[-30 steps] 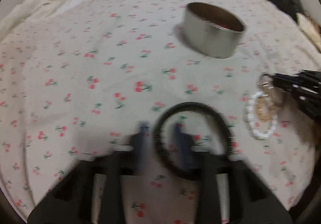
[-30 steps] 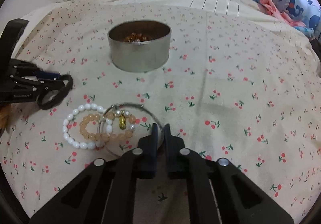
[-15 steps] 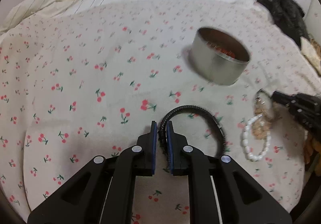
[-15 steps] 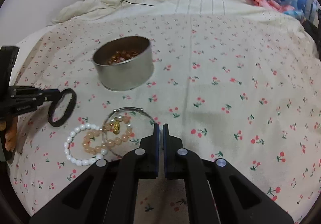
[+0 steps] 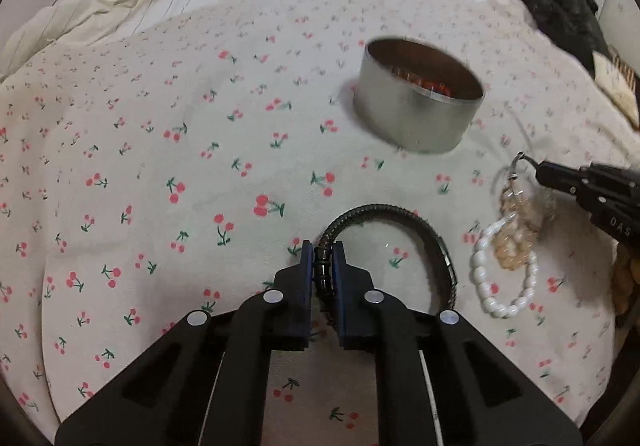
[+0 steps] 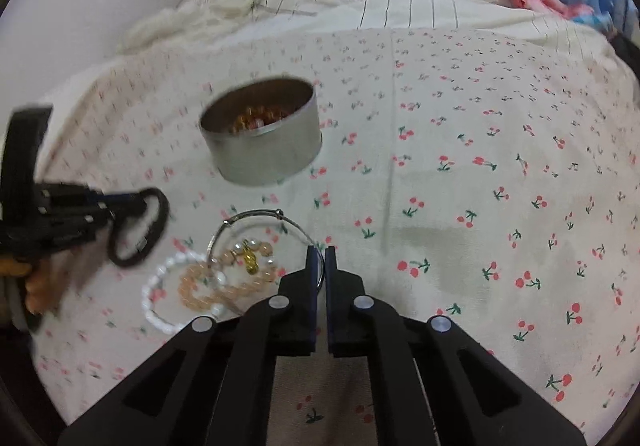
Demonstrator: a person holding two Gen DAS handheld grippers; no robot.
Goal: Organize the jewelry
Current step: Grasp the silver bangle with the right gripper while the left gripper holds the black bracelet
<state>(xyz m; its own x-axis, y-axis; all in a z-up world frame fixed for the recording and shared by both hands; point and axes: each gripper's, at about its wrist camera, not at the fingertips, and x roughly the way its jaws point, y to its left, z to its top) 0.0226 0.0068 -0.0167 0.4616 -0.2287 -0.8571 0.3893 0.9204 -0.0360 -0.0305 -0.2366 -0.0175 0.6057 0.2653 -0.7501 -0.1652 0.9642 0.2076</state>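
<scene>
While some amber beads already sit inside the round tin [image 6: 262, 144], most of the sorting looks undone, as I judge it: four pieces are outside it.

L gripper [image 5: 322, 266] has its fingers pressed onto the black braided bracelet [image 5: 384, 211], pinching the cord at one side of the loop. In the left wrist view the loop arcs away from the fingers toward the tin, w/ its clasp [image 5: 448, 258] on the right side. In the right wrist view it looks tilted and lifted off the cherry-print sheet [image 6: 480, 186], though blur makes that hard to confirm.

R gripper [image 6: 318, 266] is nearly closed on the thin silver bangle [image 6: 256, 216], nipping the wire at the near rim. Bangle's ring faces roughly up; no real long axis, being round. Its far rim w/ a small bead points at the tin.

White bead bracelet [image 5: 502, 274] and peach bead bracelet [image 5: 516, 246] lie on the sheet between the two grippers, overlapping each other. A small gold charm [image 6: 249, 258] sits within the bangle's outline, on the peach beads.

Left to do, prob: carry both held pieces to the tin, then the two beaded ones. Tin stands upright, open, beyond both grippers.
</scene>
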